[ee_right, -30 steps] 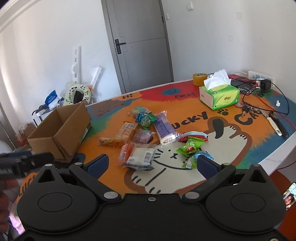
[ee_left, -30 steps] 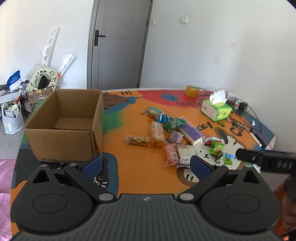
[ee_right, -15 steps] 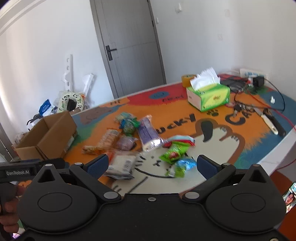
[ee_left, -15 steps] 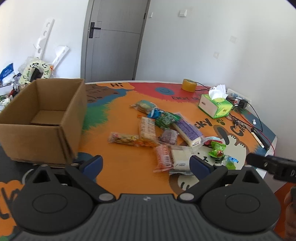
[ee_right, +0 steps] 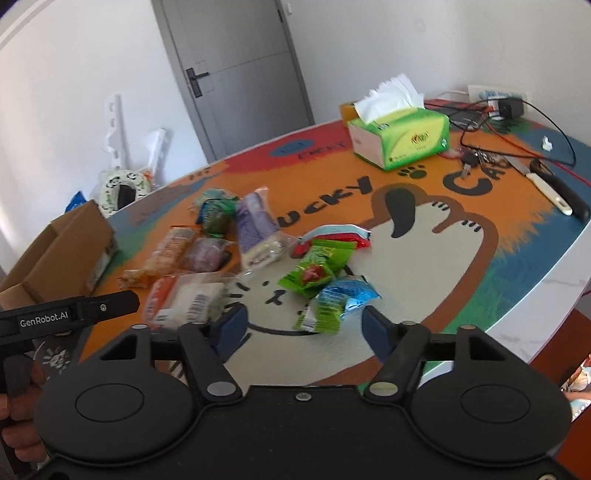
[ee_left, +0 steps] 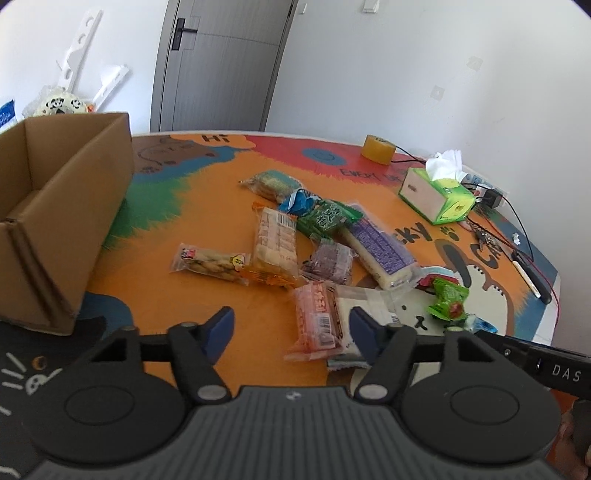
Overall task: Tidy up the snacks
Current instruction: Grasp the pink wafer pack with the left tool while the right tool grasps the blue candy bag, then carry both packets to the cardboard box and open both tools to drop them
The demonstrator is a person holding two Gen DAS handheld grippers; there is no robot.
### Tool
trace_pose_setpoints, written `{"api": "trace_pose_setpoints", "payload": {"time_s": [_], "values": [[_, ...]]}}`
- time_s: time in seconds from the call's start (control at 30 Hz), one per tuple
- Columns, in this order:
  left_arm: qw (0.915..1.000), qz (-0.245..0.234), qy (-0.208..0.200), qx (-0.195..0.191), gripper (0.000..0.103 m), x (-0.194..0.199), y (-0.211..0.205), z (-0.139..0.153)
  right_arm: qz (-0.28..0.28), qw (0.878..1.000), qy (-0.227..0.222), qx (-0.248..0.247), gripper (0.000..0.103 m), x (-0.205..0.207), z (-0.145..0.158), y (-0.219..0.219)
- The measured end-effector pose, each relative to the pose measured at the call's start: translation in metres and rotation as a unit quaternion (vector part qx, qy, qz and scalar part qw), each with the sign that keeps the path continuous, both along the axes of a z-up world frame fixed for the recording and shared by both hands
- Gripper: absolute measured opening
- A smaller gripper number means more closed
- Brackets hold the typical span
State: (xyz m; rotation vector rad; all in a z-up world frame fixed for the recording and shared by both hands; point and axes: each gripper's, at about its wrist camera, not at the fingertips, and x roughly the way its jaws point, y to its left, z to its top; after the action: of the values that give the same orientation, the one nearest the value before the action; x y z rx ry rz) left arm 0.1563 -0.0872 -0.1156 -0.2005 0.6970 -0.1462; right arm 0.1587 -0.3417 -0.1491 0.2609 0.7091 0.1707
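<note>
Yellow tape roll [ee_left: 378, 148] shows unobstructed only from the left wrist.

- White walls [ee_left: 406, 66], plain, lit by bright daylight.
- Grey door [ee_left: 218, 62], shut, with a dark handle [ee_left: 181, 33] on its left edge.
- Small white wall plates [ee_left: 437, 92] on the right-hand wall.
- White plastic rack [ee_left: 79, 48] leaning against the wall left of the door, beside a panda-print ring [ee_left: 61, 105].
- Round table [ee_right: 546, 295] with a pale marbled edge, covered by a cartoon cat mat [ee_left: 229, 177] in orange, red, blue and green.
- Green tissue box [ee_right: 400, 136], tape roll [ee_left: 378, 148], keys [ee_right: 471, 158], knife [ee_right: 546, 184] and black cables [ee_right: 554, 125] on the table's far side.
- Power strip [ee_right: 498, 94] with a plugged adapter by the wall.
</note>
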Motion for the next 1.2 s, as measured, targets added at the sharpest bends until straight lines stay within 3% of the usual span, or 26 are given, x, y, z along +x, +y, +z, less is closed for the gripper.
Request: {"api": "trace_pose_setpoints", "payload": {"time_s": [0.27, 0.53, 0.63, 0.67, 0.73, 0.87, 1.2], "values": [[0.9999, -0.005, 0.015, -0.004, 0.058, 0.019, -0.001, -0.015, -0.026, 1.000, 0.017, 0.003, 0.060, 0.020, -0.013, 0.000], [0.9996, -0.002, 0.006, 0.026, 0.055, 0.025, -0.013, -0.021, -0.044, 0.999, 0.009, -0.013, 0.051, 0.030, -0.019, 0.001], [0.9990, 0.002, 0.001, 0.046, 0.043, 0.022, -0.016, -0.022, -0.054, 0.998, 0.003, -0.024, 0.035, 0.030, -0.021, -0.001], [0.9987, 0.006, 0.000, 0.050, 0.032, 0.022, -0.015, -0.022, -0.053, 0.998, 0.001, -0.021, 0.032, 0.029, -0.021, -0.002], [0.9991, 0.008, 0.004, 0.042, 0.021, 0.022, -0.010, -0.022, -0.051, 0.999, 0.000, -0.008, 0.032, 0.027, -0.022, -0.005], [0.9997, 0.011, 0.010, 0.020, 0.019, 0.017, -0.003, -0.018, -0.048, 0.999, -0.002, 0.004, 0.031, 0.020, -0.019, -0.007], [0.9995, 0.022, -0.023, 0.005, 0.019, -0.011, 0.007, 0.003, -0.025, 0.999, -0.034, 0.021, 0.031, -0.004, -0.001, 0.002]]}}
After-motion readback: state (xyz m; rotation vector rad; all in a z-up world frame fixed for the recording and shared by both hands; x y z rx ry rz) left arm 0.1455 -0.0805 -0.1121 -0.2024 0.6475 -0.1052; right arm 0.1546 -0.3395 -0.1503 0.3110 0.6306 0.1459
